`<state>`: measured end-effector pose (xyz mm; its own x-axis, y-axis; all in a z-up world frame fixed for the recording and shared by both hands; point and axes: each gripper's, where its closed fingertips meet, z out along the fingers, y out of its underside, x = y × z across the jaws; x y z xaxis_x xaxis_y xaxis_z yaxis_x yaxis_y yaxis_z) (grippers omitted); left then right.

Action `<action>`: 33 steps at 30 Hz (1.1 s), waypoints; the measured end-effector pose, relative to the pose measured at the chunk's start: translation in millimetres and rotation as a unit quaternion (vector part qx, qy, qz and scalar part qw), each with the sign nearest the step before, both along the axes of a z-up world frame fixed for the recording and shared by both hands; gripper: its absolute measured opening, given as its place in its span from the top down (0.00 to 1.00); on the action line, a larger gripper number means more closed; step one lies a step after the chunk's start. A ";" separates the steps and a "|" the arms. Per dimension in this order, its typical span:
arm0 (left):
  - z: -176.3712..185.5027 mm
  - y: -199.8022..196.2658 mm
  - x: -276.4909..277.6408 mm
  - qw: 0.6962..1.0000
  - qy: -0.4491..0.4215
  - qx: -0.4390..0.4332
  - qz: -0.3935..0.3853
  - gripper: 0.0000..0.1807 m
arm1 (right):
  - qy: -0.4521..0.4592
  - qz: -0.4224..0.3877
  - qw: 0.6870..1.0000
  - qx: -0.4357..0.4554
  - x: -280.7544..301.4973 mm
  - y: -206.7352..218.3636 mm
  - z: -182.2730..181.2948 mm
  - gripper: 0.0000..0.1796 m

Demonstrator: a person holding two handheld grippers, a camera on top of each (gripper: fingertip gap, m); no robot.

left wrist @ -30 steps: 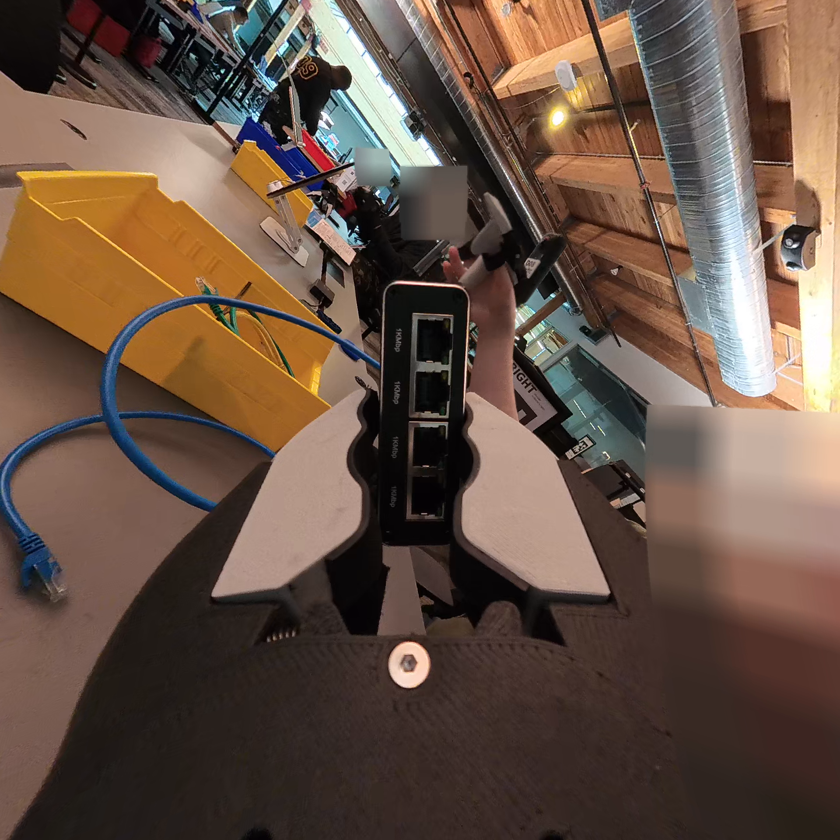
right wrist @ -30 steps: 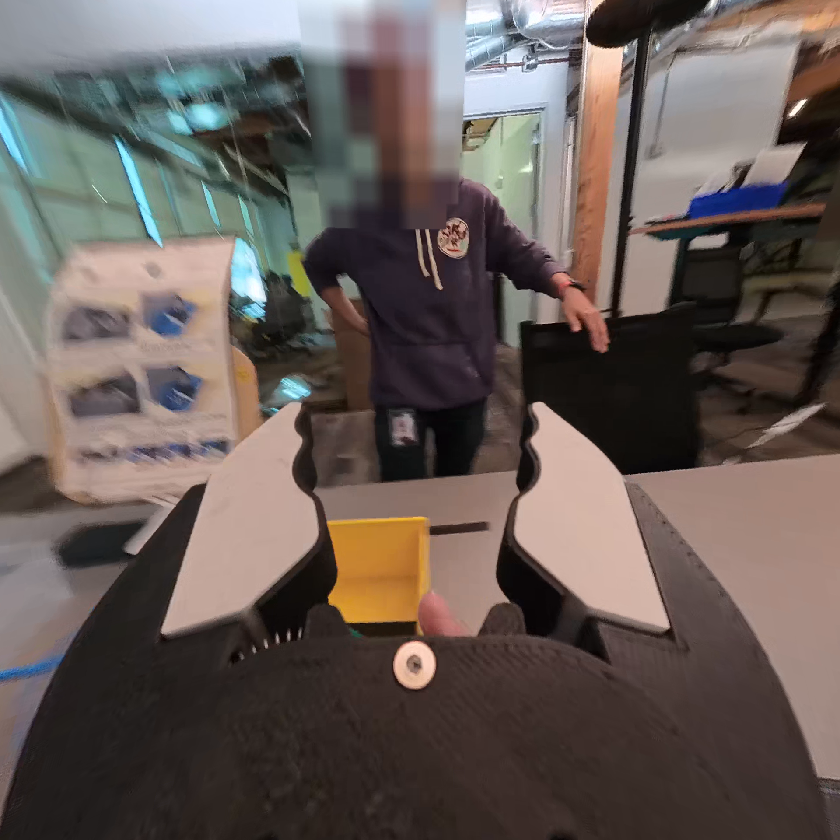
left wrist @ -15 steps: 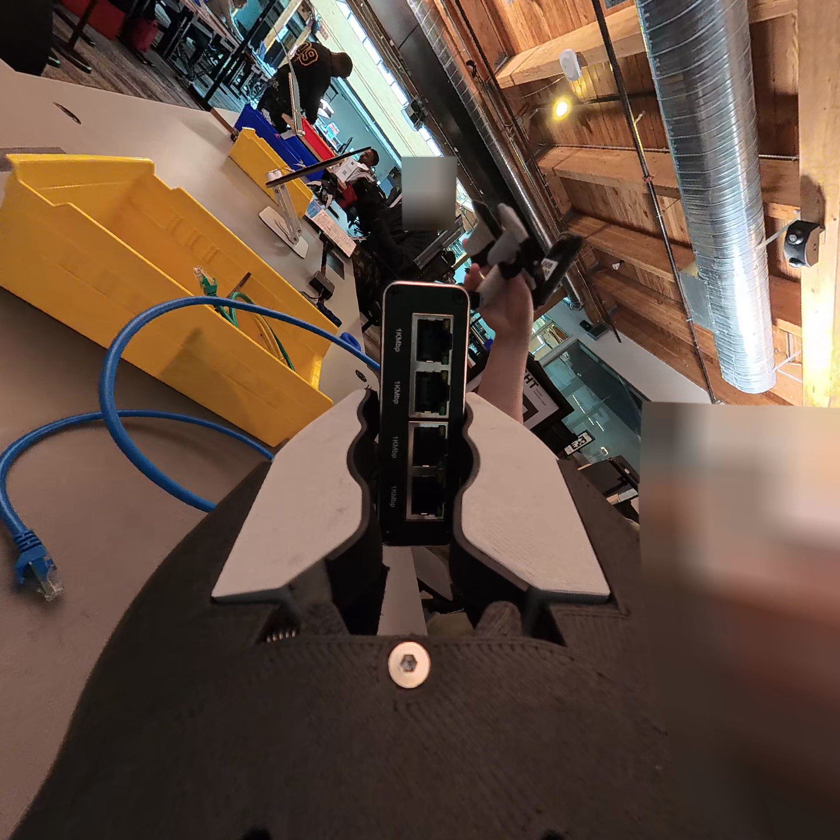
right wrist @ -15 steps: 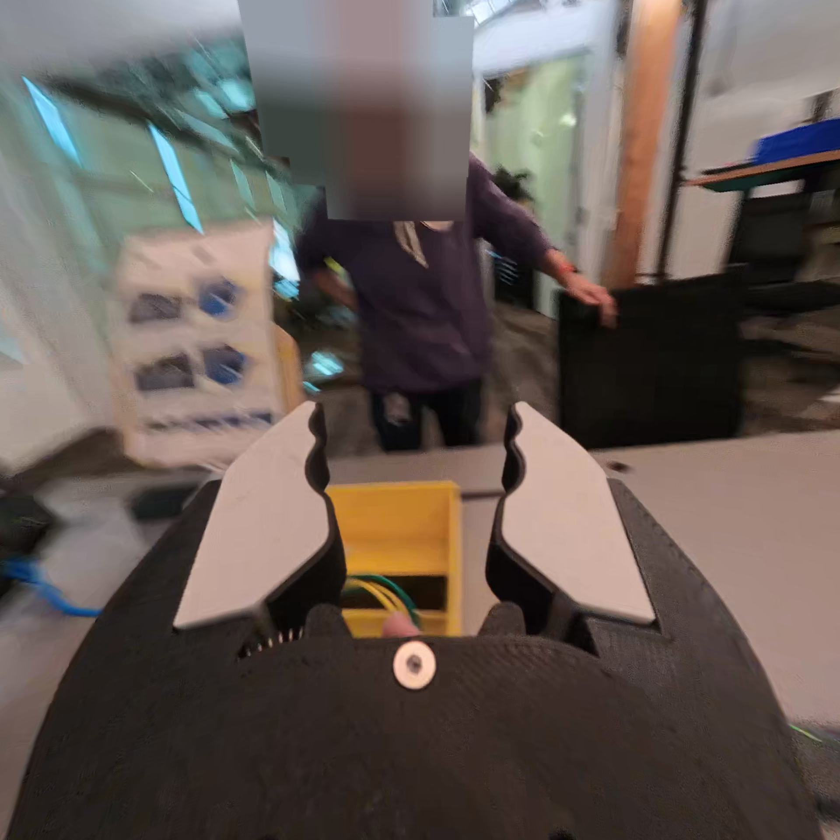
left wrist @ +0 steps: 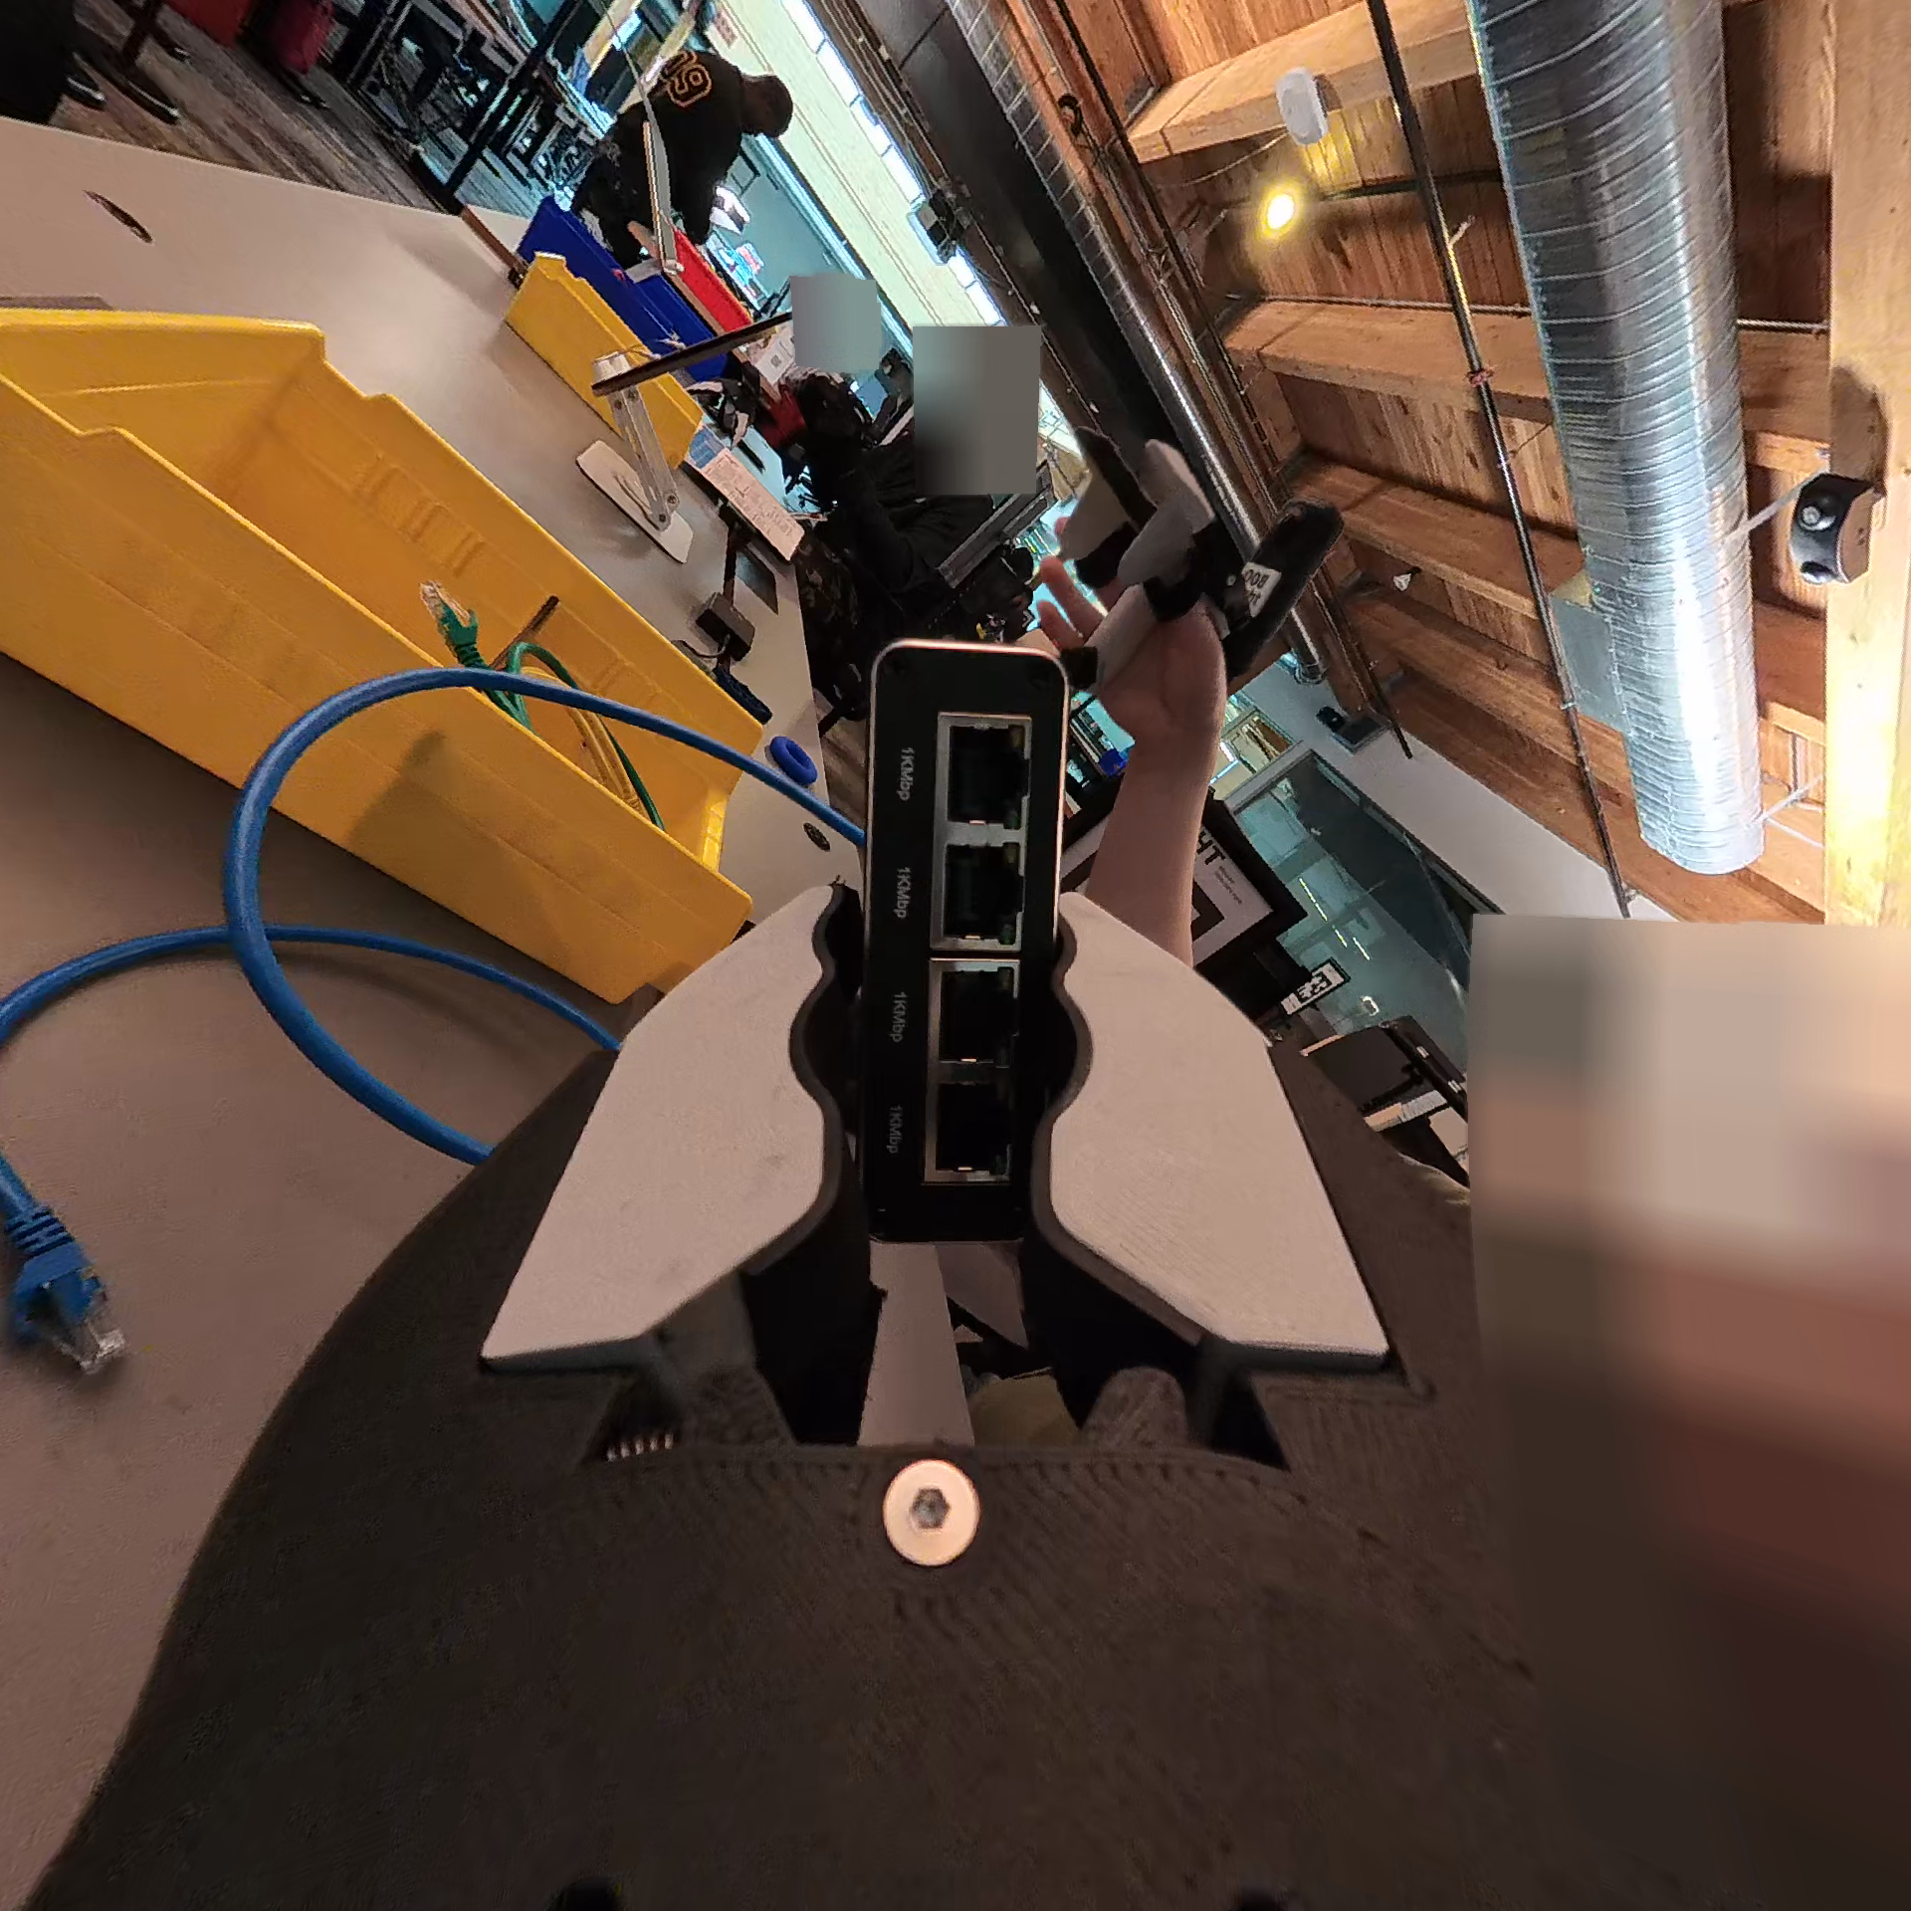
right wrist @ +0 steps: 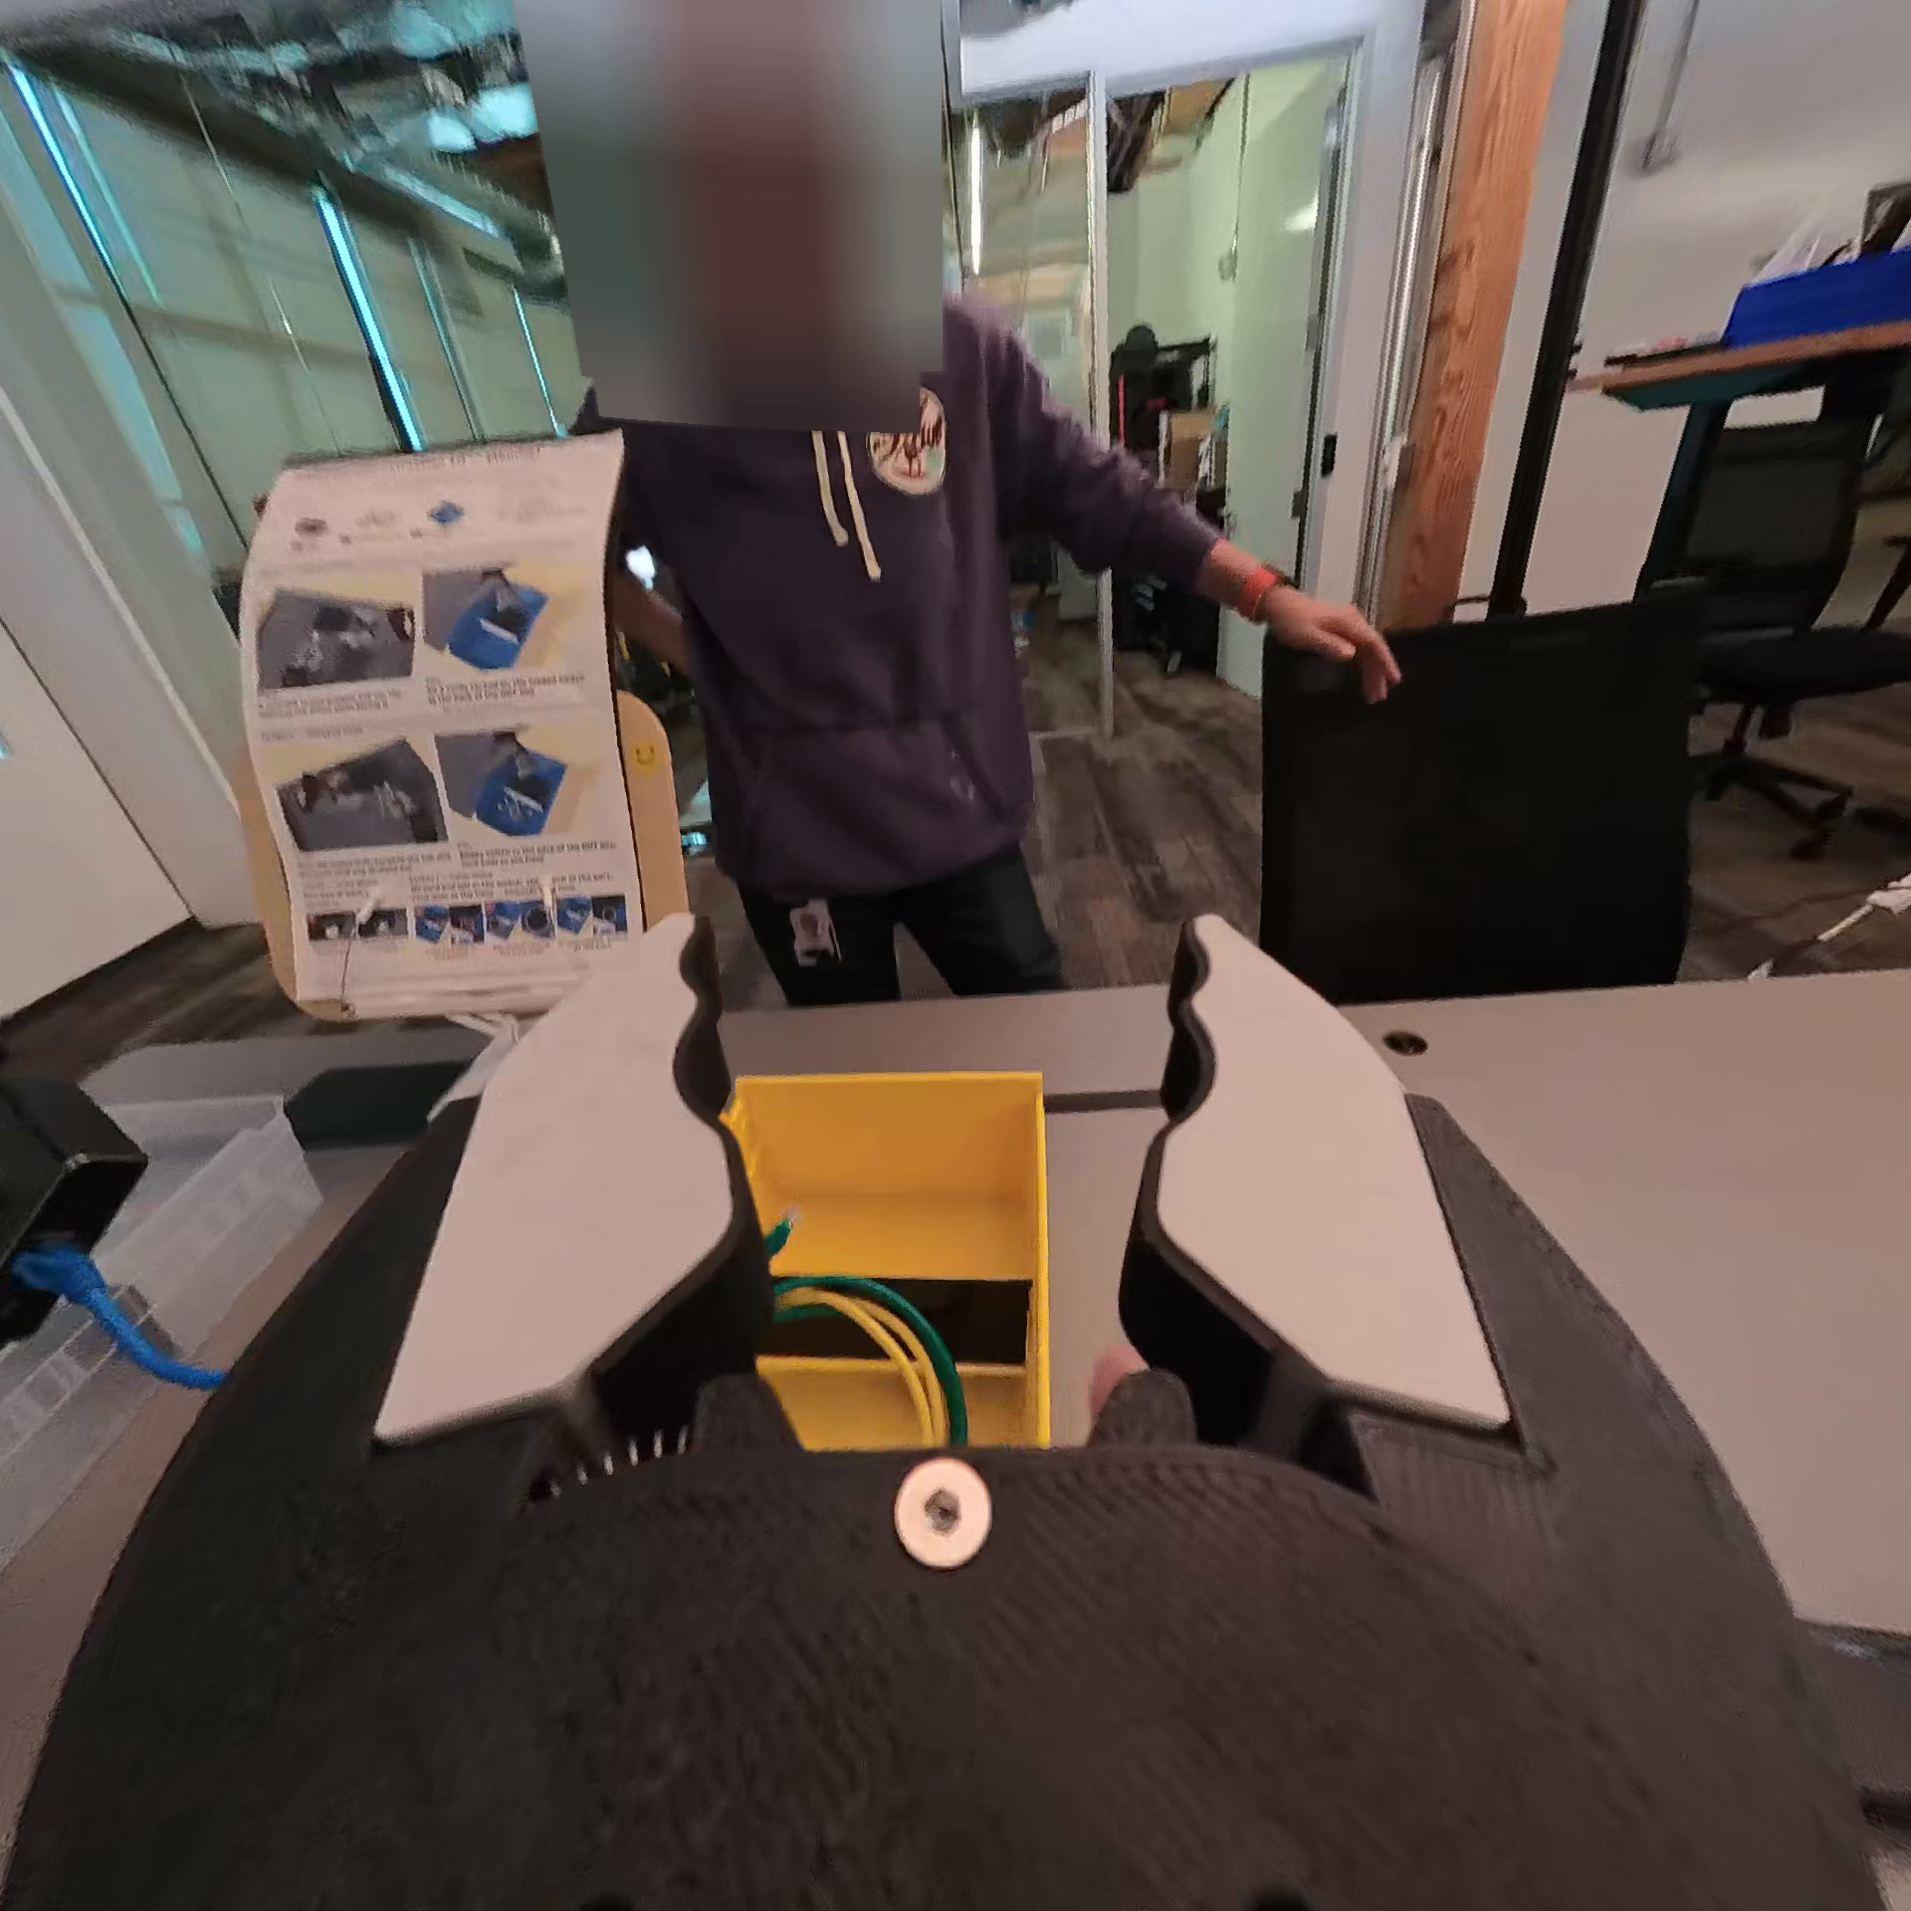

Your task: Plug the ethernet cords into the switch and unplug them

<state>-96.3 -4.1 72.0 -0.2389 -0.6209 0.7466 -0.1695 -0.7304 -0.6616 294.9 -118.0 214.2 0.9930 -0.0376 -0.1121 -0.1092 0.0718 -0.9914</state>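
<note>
Meanwhile left tool (left wrist: 957, 920) clenches the switch (left wrist: 967, 951); right tool (right wrist: 946, 993), released, hovers over yellow bin (right wrist: 895, 1138).

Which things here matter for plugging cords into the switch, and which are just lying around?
For the job:
switch, clamped in left tool
blue cord
green cord
yellow cord
right tool, open

Lying about:
yellow bin
instruction poster
black chair

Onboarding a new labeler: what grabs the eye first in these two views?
The black switch clamped upright in the left gripper, its four ports empty. Next, the blue cord looping over the table beside the yellow bin. In the right wrist view, the right gripper hangs open above that bin, which holds green and yellow cords.
</note>
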 end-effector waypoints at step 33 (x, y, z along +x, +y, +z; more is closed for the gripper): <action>-10.8 0.5 5.6 1.000 0.013 -0.008 -0.007 0.82 | -0.088 0.139 0.982 0.094 -113.9 39.6 -17.3 0.52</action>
